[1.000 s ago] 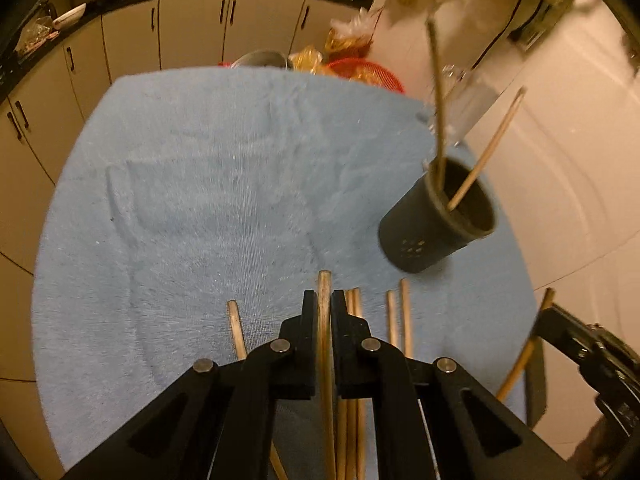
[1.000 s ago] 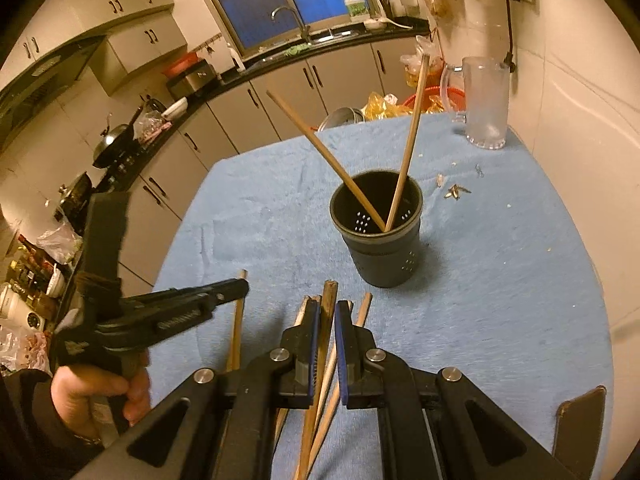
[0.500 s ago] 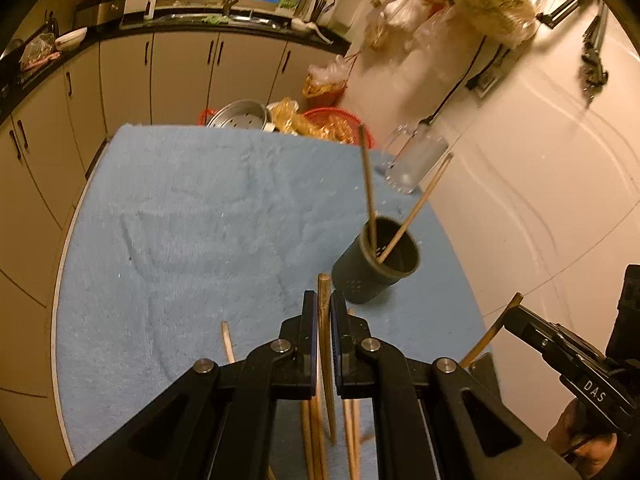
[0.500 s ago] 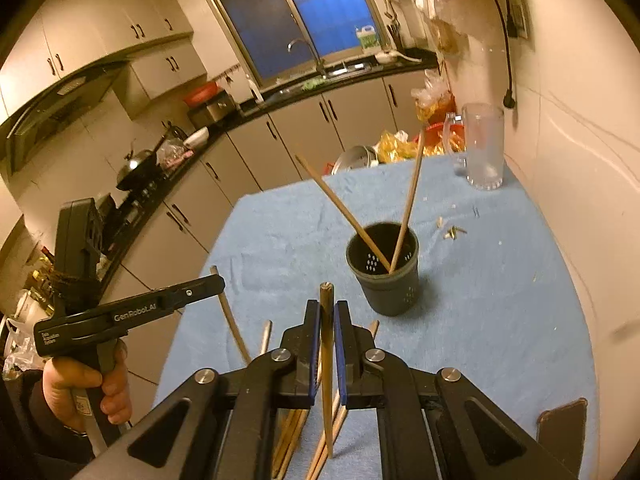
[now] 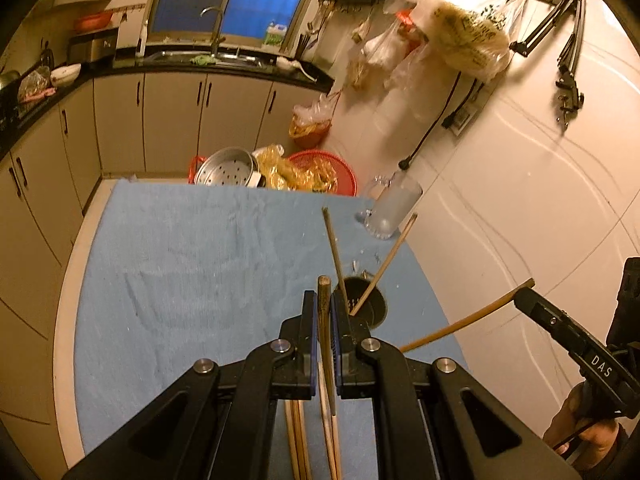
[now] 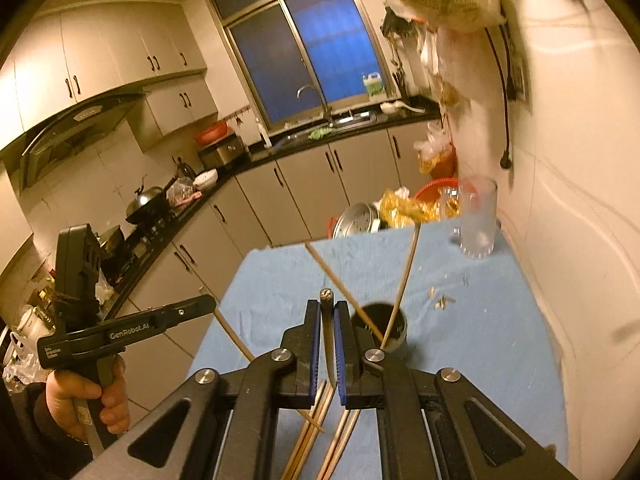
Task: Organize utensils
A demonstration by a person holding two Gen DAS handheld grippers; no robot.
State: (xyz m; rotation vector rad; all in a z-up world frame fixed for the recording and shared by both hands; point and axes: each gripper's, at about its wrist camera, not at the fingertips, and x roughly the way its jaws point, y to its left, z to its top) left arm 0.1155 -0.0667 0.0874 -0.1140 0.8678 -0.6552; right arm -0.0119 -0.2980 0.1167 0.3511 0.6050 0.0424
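Note:
My left gripper [image 5: 325, 300] is shut on one wooden chopstick [image 5: 323, 286], held above the blue cloth. Just right of its fingers stands the black utensil holder [image 5: 374, 304], partly hidden, with two chopsticks [image 5: 333, 244] leaning in it. My right gripper [image 6: 327, 312] is shut on another chopstick [image 6: 327, 296], left of the holder [image 6: 390, 330]. Each gripper also shows in the other's view: the right gripper [image 5: 560, 328] with its chopstick [image 5: 464, 320], the left gripper [image 6: 160, 320] with its own [image 6: 232, 332]. Several loose chopsticks [image 6: 312, 432] lie on the cloth below.
The blue cloth [image 5: 180, 260] covers a table set against a white wall on the right. A glass mug [image 6: 478, 220] stands at the far right corner, small scraps [image 6: 440, 300] near it. A metal steamer [image 5: 226, 168] and red basket [image 5: 336, 168] sit beyond the far edge.
Both grippers have risen, each lifting its chopstick off the cloth. The holder and the loose chopsticks now look smaller and farther below.

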